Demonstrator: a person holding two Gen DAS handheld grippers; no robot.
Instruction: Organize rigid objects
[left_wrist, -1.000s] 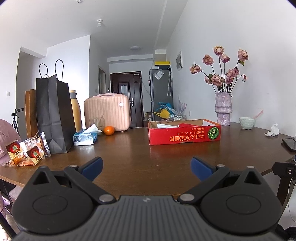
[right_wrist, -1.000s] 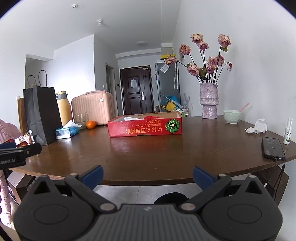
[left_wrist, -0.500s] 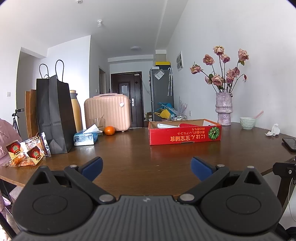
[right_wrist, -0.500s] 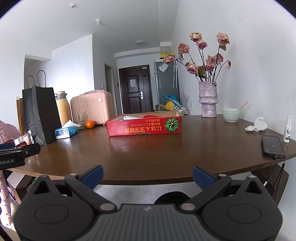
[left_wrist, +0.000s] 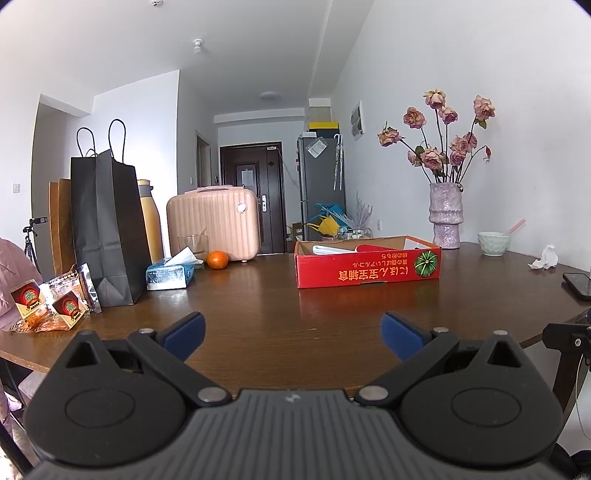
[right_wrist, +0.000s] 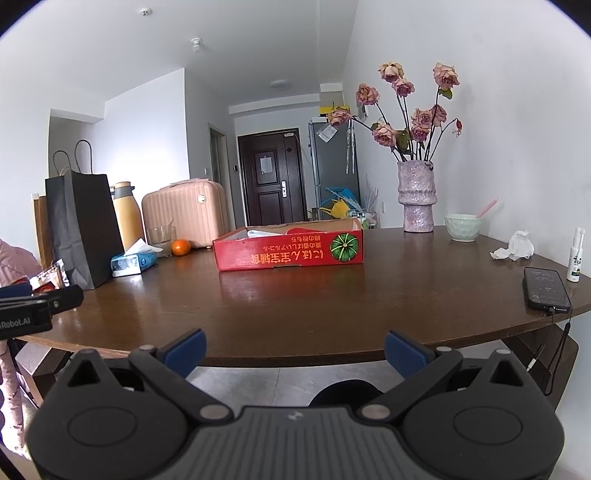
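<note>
Two grippers, both with jaws spread wide and nothing between the blue pads: left gripper (left_wrist: 291, 328) at lower centre of its view, over the near part of the wooden table (left_wrist: 258, 306); right gripper (right_wrist: 295, 347) at lower centre of its view, back off the table's near edge with floor showing beneath. Straight ahead of both, in the middle of each frame: red cardboard box (left_wrist: 367, 264), open-topped, long axis running left to right across the view, with white and red items inside that are too hidden to name. Just right of centre from the left gripper, just left of centre from the right. Probably nearer to the left, already over the tabletop. Further out, toward the left of frame: orange (left_wrist: 217, 259), tissue pack (left_wrist: 170, 275), black paper bag (left_wrist: 105, 229). Toward the right: vase (right_wrist: 417, 197), bowl (right_wrist: 462, 228), phone (right_wrist: 546, 288) at the table's edge.
</note>
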